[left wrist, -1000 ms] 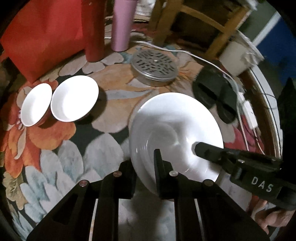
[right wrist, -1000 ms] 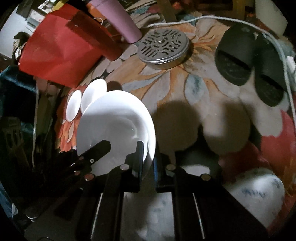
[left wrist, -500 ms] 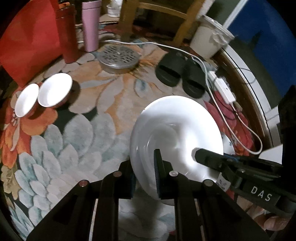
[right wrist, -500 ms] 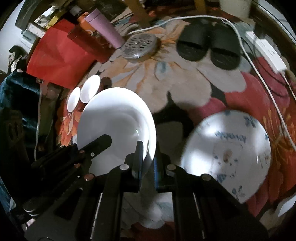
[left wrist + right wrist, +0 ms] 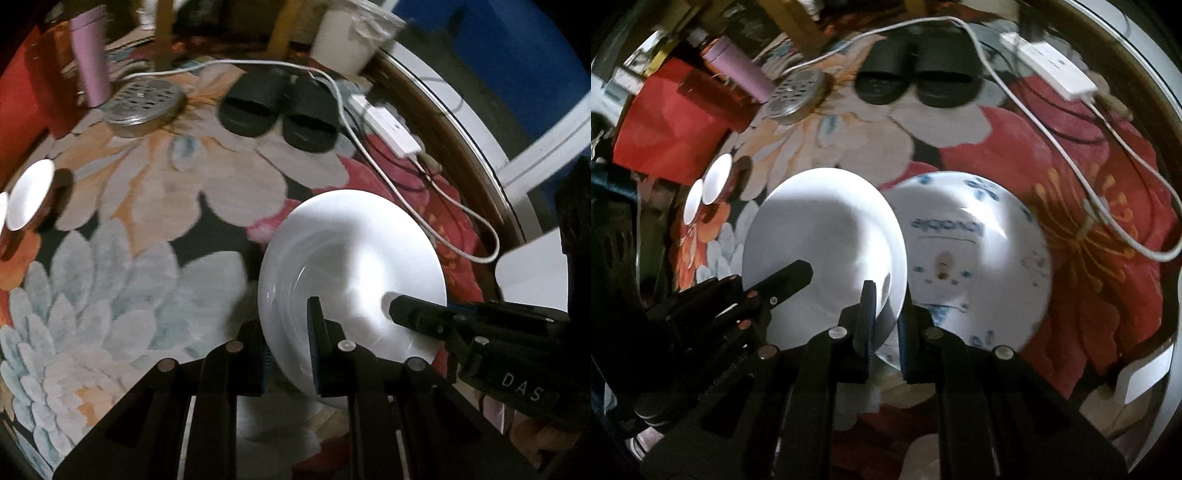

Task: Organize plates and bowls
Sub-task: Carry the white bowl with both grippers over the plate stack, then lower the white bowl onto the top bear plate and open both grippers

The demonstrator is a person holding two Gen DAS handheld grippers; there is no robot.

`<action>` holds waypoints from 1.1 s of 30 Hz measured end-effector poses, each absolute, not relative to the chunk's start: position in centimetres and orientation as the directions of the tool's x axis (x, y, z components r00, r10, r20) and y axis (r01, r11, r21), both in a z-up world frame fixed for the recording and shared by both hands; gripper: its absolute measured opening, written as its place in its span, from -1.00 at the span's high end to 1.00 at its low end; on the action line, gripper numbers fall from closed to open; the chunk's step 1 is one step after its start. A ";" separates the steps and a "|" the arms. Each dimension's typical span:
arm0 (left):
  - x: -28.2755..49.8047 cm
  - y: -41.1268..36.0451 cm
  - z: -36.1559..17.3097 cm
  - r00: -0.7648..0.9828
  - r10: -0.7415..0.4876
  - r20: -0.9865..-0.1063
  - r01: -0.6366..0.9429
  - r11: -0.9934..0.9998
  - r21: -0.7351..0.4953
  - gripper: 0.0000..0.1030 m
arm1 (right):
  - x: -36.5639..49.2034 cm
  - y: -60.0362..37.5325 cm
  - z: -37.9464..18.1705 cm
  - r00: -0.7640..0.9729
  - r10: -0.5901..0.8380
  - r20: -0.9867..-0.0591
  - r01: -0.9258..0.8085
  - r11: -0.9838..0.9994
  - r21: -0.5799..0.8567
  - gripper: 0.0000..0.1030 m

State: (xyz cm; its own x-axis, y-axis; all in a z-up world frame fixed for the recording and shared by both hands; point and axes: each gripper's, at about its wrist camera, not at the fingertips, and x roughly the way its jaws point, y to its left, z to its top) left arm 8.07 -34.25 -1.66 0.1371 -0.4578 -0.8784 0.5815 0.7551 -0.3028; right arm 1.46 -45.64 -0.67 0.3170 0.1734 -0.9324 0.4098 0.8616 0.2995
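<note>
Held plate (image 5: pixel 823 236) left of, overlapping patterned plate (image 5: pixel 979 251); two bowls (image 5: pixel 709 188) far left; slippers (image 5: pixel 916 77) behind.

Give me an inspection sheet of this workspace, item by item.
Surface: floral rug, lit unevenly.
Job's things: plain white plate held off the rug by its rim; patterned plate lying flat beside it; two small white bowls side by side at the far left.
Clutter: black slippers, perforated metal lid, pink tumbler, red bag.
Grippers: left hand-held gripper and right hand-held gripper both shut on the plain white plate's rim, on opposite sides.
Cables: white cord and power strip on the rug.
Surroundings: wooden chair legs, pale bucket.
</note>
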 end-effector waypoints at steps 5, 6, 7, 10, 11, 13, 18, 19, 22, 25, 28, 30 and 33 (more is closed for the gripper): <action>7.1 -36.7 -3.4 0.091 -0.441 -0.893 0.612 0.732 -0.300 0.71 | 0.0 -47.8 -2.4 0.290 0.180 -0.940 0.466 0.831 0.303 0.78; 6.9 -37.3 -3.8 0.083 -0.435 -0.897 0.618 0.728 -0.296 0.71 | -0.3 -48.2 -2.8 0.284 0.187 -0.940 0.478 0.823 0.308 0.78; 6.6 -37.6 -4.0 0.078 -0.431 -0.899 0.622 0.726 -0.294 0.71 | -0.5 -48.6 -3.2 0.280 0.192 -0.941 0.488 0.815 0.312 0.78; 6.1 -38.6 -4.8 0.065 -0.420 -0.905 0.636 0.717 -0.286 0.71 | -1.1 -49.5 -4.1 0.270 0.201 -0.942 0.508 0.801 0.317 0.78; 6.0 -38.9 -4.9 0.062 -0.417 -0.907 0.640 0.714 -0.284 0.71 | -1.2 -49.7 -4.3 0.268 0.205 -0.941 0.515 0.796 0.320 0.78; 5.9 -39.3 -5.3 0.056 -0.412 -0.910 0.645 0.711 -0.282 0.71 | -1.5 -50.2 -4.8 0.268 0.213 -0.940 0.526 0.785 0.328 0.78; 5.9 -39.7 -6.3 0.042 -0.397 -0.917 0.641 0.714 -0.280 0.71 | -1.8 -50.7 -5.9 0.260 0.229 -0.938 0.543 0.768 0.338 0.78; 5.9 -39.8 -6.5 0.040 -0.395 -0.918 0.642 0.714 -0.279 0.71 | -1.8 -50.7 -6.0 0.258 0.229 -0.938 0.543 0.769 0.337 0.78; 5.9 -39.8 -7.0 0.028 -0.390 -0.921 0.640 0.714 -0.283 0.71 | -1.8 -50.8 -6.5 0.251 0.233 -0.939 0.544 0.769 0.336 0.77; 5.8 -39.9 -7.4 0.015 -0.385 -0.923 0.639 0.713 -0.288 0.71 | -2.0 -51.0 -6.9 0.245 0.239 -0.940 0.550 0.763 0.338 0.77; 5.6 -39.9 -7.5 0.010 -0.383 -0.924 0.643 0.710 -0.288 0.70 | -1.9 -50.9 -7.2 0.237 0.247 -0.940 0.552 0.762 0.339 0.74; 5.7 -39.8 -7.6 0.005 -0.383 -0.924 0.639 0.712 -0.291 0.70 | -1.8 -50.9 -7.2 0.236 0.250 -0.939 0.553 0.760 0.342 0.74; 5.7 -39.7 -7.6 -0.005 -0.387 -0.922 0.631 0.714 -0.303 0.45 | -1.9 -50.9 -7.2 0.238 0.261 -0.936 0.562 0.749 0.352 0.74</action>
State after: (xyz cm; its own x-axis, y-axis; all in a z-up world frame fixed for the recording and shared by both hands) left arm 5.73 -39.72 -7.56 -0.0047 -0.3872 -0.9220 0.6313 0.7139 -0.3031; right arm -1.90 -50.89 -7.17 0.2381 0.2605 -0.9356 0.5621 0.7486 0.3515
